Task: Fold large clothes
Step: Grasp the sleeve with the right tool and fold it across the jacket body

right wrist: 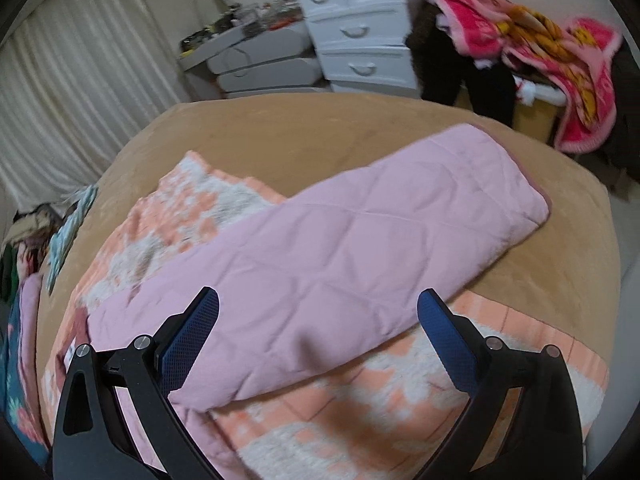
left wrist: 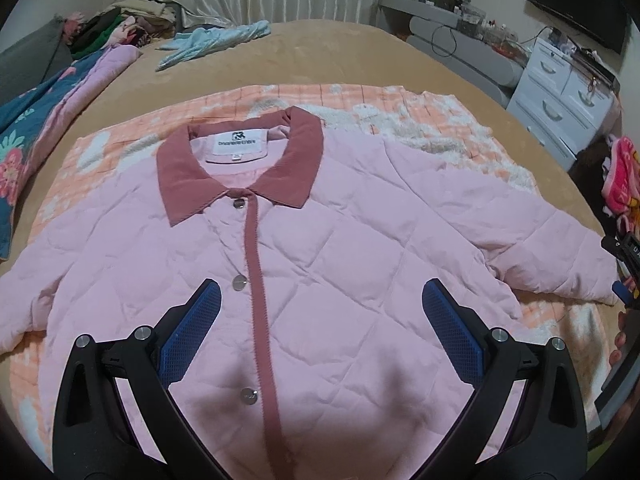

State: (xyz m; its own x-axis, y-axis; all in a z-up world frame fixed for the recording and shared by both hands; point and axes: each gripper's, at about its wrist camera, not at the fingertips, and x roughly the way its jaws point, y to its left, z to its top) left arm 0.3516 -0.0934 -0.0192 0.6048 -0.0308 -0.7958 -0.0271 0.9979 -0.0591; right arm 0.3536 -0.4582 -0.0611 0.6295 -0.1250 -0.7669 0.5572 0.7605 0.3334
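Note:
A pink quilted jacket (left wrist: 340,264) with a dark rose collar (left wrist: 240,168) and snap buttons lies flat, front up, on an orange-and-white blanket (left wrist: 360,104) on the bed. My left gripper (left wrist: 320,296) is open and empty, hovering above the jacket's chest. In the right wrist view the jacket's right sleeve (right wrist: 360,232) stretches out across the blanket (right wrist: 360,400) toward the bed's edge. My right gripper (right wrist: 318,300) is open and empty, just above the sleeve near the shoulder.
The tan bed cover (left wrist: 340,48) carries a light blue garment (left wrist: 208,42) at the back and a pile of clothes (left wrist: 120,24) at the back left. A white drawer chest (right wrist: 360,28) and a pink-and-yellow blanket (right wrist: 540,52) stand beside the bed.

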